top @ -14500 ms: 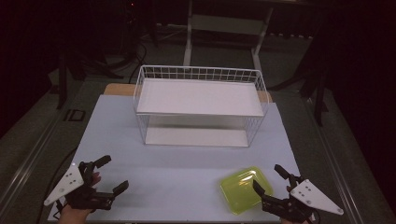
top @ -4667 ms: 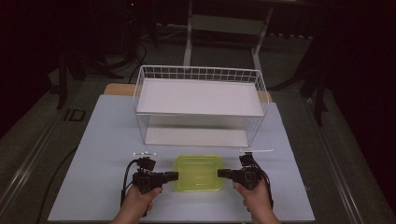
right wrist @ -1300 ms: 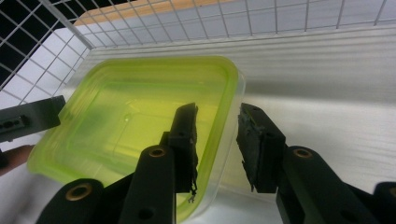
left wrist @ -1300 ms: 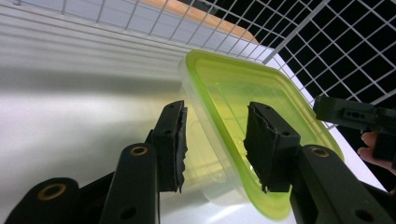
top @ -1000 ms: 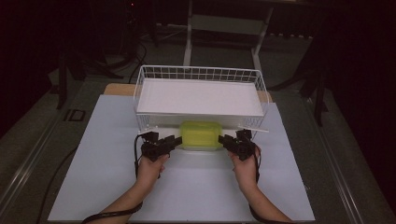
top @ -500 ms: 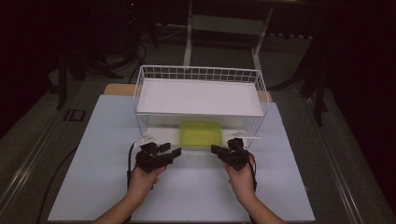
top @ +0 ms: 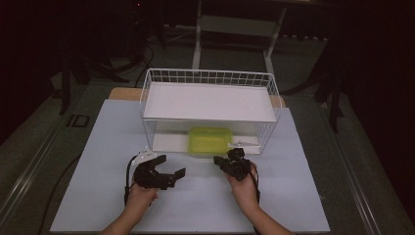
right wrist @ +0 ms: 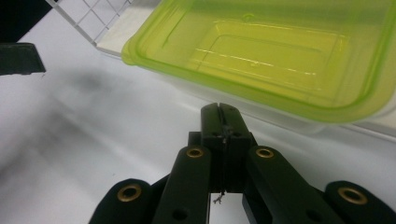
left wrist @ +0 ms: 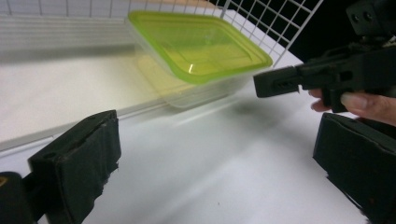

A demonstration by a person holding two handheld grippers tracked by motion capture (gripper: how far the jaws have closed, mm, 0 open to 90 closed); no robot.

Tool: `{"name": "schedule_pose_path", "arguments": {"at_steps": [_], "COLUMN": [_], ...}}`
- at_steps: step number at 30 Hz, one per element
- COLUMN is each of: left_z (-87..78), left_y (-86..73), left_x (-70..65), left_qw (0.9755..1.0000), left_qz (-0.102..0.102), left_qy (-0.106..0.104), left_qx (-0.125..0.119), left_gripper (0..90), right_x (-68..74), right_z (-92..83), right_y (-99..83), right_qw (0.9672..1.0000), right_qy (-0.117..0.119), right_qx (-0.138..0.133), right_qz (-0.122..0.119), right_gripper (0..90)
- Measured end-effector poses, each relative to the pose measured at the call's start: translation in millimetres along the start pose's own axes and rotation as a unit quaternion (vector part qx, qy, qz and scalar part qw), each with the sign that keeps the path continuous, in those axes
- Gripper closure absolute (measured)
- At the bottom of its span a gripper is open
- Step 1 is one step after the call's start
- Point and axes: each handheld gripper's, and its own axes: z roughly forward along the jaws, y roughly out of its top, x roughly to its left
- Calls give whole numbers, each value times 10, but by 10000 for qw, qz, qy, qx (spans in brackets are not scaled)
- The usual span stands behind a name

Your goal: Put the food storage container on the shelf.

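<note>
The lunch box (top: pixel 210 140), clear plastic with a glossy lime lid, sits on the lower shelf of the white wire rack (top: pixel 208 77), its front near the edge. The left gripper (top: pixel 171 170) has just been opening and stands wide, nothing between its jaws; the right gripper (top: pixel 219 160) is closed empty. A stray nudge could slide the slick box across the smooth shelf.

A pale grey rectangular table mat (top: pixel 98 166) is laid over a light wooden tabletop (top: pixel 122 93), seen at the far corners. A white metal frame stand (top: pixel 235 24) is set on the dark floor behind. A dark cable (top: pixel 54 186) is run off the mat's left edge.
</note>
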Motion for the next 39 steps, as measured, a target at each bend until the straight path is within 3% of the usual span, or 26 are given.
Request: {"name": "schedule_pose_path", "arguments": {"at_steps": [9,39], "left_z": [41,29], "left_y": [-40,-89], "left_x": [6,4], "left_qw": [9996,9993], "left_qz": [246,377], "left_qy": [121,52], "left_qx": [65,-28], "left_gripper": [14,15], "right_x": [-47,-77], "right_z": [143,533], "right_y": [55,401], "right_qw": [9999,9990], "right_qy": [-103,-365], "right_qx": [14,-215], "right_qz": [89,150], "right_gripper": [900,900]}}
